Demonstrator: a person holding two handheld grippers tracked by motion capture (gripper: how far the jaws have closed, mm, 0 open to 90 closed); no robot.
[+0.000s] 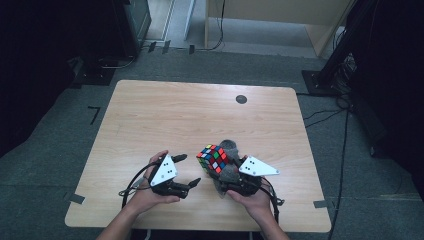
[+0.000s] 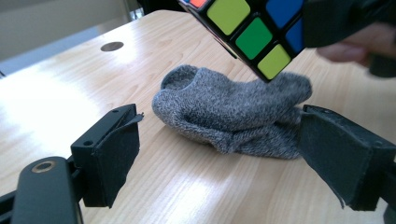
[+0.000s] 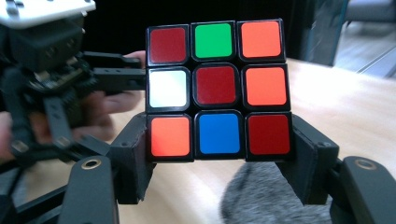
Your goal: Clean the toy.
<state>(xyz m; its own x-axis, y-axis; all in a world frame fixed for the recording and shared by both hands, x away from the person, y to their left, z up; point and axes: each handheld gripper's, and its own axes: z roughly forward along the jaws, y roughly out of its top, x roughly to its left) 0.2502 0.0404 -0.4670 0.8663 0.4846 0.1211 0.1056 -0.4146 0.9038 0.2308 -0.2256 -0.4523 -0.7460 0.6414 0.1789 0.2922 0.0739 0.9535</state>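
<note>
A scrambled Rubik's cube [image 1: 212, 159] is held up off the table, my right gripper [image 1: 226, 169] shut on its two sides. In the right gripper view the cube [image 3: 215, 88] shows a face with red, orange, green, white and blue stickers between the pads of my right gripper [image 3: 217, 133]. A grey sock [image 1: 230, 147] lies crumpled on the wood beneath and behind the cube. My left gripper [image 1: 189, 169] stands open to the left of the cube. In its own view the left gripper [image 2: 222, 121] faces the sock [image 2: 233, 116], pads apart, with the cube [image 2: 252, 32] overhead.
The wooden table [image 1: 175, 110] has a small black round cap [image 1: 241, 99] near its far edge. Dark stands and cables sit on the grey floor around it. In the right gripper view my left gripper [image 3: 46, 93] and hand show at the left.
</note>
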